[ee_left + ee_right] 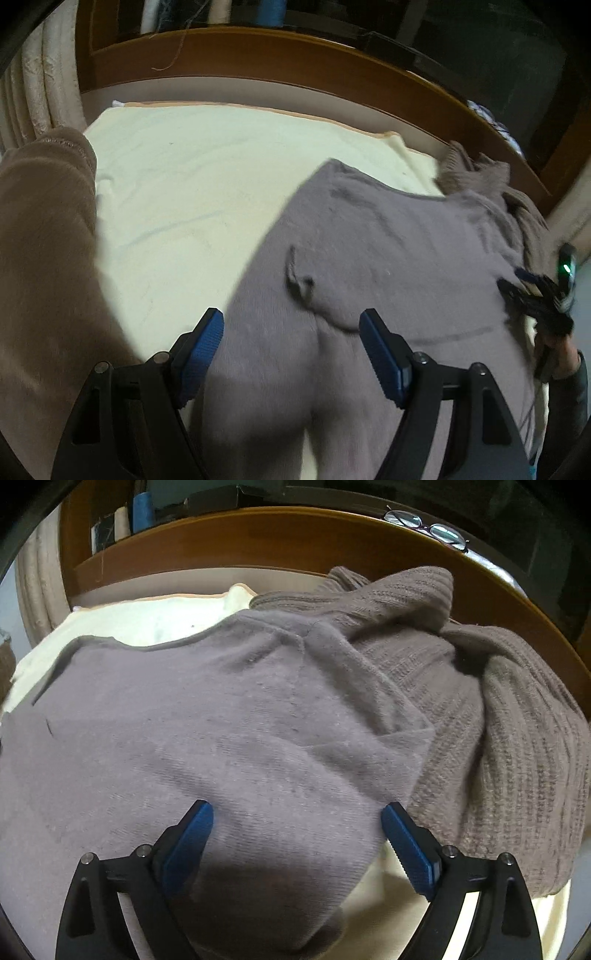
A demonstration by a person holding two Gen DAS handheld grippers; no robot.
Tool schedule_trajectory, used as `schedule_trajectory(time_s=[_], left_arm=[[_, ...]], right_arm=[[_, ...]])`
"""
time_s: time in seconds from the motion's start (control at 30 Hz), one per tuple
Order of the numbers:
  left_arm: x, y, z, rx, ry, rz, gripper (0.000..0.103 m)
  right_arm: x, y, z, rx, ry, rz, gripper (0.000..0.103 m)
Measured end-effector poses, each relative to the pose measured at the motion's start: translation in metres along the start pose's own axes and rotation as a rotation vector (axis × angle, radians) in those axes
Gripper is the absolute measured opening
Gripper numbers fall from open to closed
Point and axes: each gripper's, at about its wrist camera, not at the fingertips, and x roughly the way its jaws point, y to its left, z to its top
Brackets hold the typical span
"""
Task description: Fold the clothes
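Your main risk is closing on too much or too little cloth: the grey sweater lies flat but slightly rumpled, so a pinch here could gather one layer only and drag the fold crooked, or catch the cream sheet beneath.

On the left, your left gripper stands released, jaws apart, hovering over the sweater's near left edge where it meets bare sheet.

To the right, your right gripper is also released, jaws wide, straddling the sweater's near right corner. The brown ribbed knit is heaped at the bed's right edge, touching the sweater; snagging it would pull both.
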Motion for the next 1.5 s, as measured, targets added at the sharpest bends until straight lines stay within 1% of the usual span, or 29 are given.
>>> schedule_trajectory(time_s=[0.03,0.13,0.27,0.33,0.4,0.53,0.63,0.77,0.93,1.03,1.07,1.1,1.17,1.3,1.33,1.47,1.5], left_arm=[[-0.001,-0.003,-0.005,0.009,0.008,-0.020,0.079],[-0.003,-0.009,-0.016,0.032,0.027,-0.051,0.079],[-0.003,-0.007,-0.024,0.030,0.035,-0.071,0.079],[-0.004,-0.006,-0.025,0.028,0.032,-0.076,0.079],[-0.005,-0.007,-0.026,0.032,0.029,-0.079,0.079],[-0.008,-0.008,-0.029,0.036,0.018,-0.104,0.079],[-0.020,-0.001,-0.032,0.015,-0.008,-0.147,0.079],[-0.037,0.004,-0.037,0.003,-0.038,-0.174,0.079],[-0.058,0.012,-0.043,-0.005,-0.082,-0.181,0.079],[-0.066,0.021,-0.044,-0.026,-0.103,-0.180,0.080],[-0.068,0.025,-0.044,-0.037,-0.108,-0.179,0.080],[-0.069,0.029,-0.044,-0.047,-0.111,-0.178,0.080],[-0.069,0.034,-0.044,-0.063,-0.116,-0.176,0.080],[-0.066,0.037,-0.045,-0.073,-0.121,-0.172,0.080],[-0.065,0.036,-0.046,-0.071,-0.123,-0.167,0.080],[-0.067,0.038,-0.052,-0.083,-0.130,-0.164,0.080],[-0.069,0.040,-0.053,-0.089,-0.134,-0.167,0.080]], right_arm=[[0.004,-0.003,0.003,-0.006,0.002,-0.012,0.094],[0.001,0.010,0.010,-0.032,0.010,-0.094,0.094],[-0.029,0.036,0.019,-0.061,-0.075,-0.092,0.094],[-0.047,0.055,0.024,-0.077,-0.132,0.012,0.094],[-0.060,0.079,0.031,-0.100,-0.152,0.156,0.094],[-0.062,0.119,0.038,-0.123,-0.125,0.252,0.094],[-0.061,0.152,0.047,-0.149,-0.110,0.287,0.094],[-0.052,0.194,0.062,-0.199,-0.101,0.305,0.094],[-0.018,0.242,0.077,-0.248,-0.049,0.343,0.094],[0.001,0.276,0.069,-0.338,0.006,0.358,0.094],[0.004,0.282,0.065,-0.360,0.012,0.342,0.094],[0.004,0.287,0.062,-0.369,-0.016,0.319,0.095],[0.002,0.288,0.060,-0.373,-0.027,0.313,0.095],[0.001,0.278,0.058,-0.342,-0.010,0.334,0.095],[-0.004,0.276,0.057,-0.336,-0.020,0.334,0.095],[-0.043,0.275,0.041,-0.372,-0.105,0.398,0.095],[-0.056,0.276,0.033,-0.392,-0.115,0.447,0.095]])
